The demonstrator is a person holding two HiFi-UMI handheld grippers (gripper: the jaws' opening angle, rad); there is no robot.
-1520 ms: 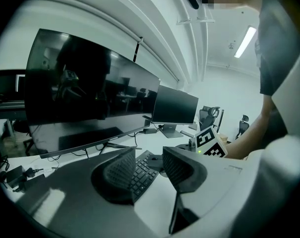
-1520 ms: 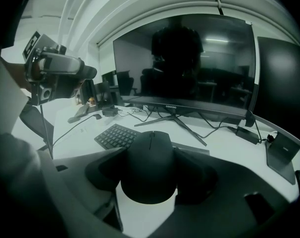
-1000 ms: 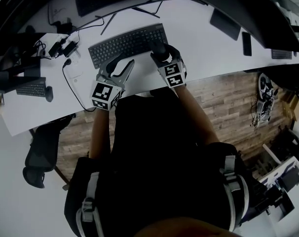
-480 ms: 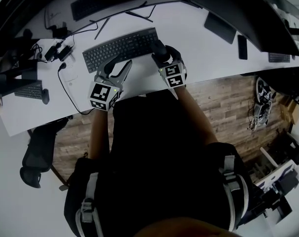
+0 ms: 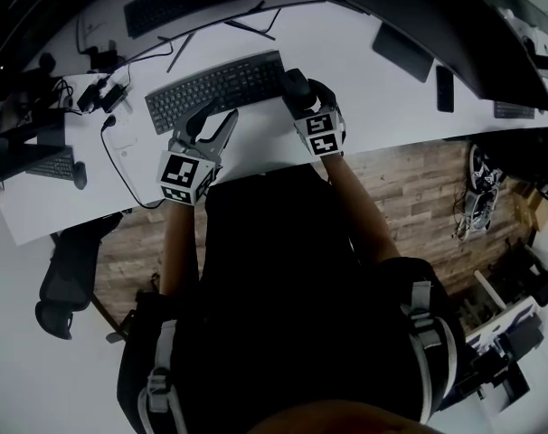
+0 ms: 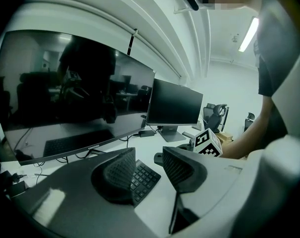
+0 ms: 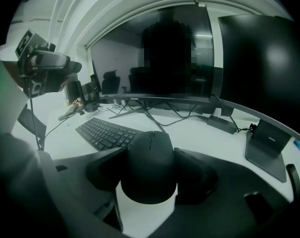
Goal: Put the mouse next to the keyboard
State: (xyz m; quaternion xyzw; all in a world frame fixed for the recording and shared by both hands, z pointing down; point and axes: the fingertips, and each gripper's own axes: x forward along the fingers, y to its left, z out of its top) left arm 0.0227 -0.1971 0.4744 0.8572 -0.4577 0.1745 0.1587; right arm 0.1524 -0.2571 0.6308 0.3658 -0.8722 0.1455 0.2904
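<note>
One black mouse, clamped in right gripper, just beside keyboard

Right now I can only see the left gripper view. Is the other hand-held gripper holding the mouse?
Observer: Yes. In the right gripper view the right hand-held gripper is shut on the black mouse, one pad on each side.
Operator: Is it near the keyboard?
Observer: The head view shows it just beside the right end of the keyboard.
Operator: What else is over there?
Observer: A small flat dark thing, maybe a phone, lies farther right on the desk.
</note>
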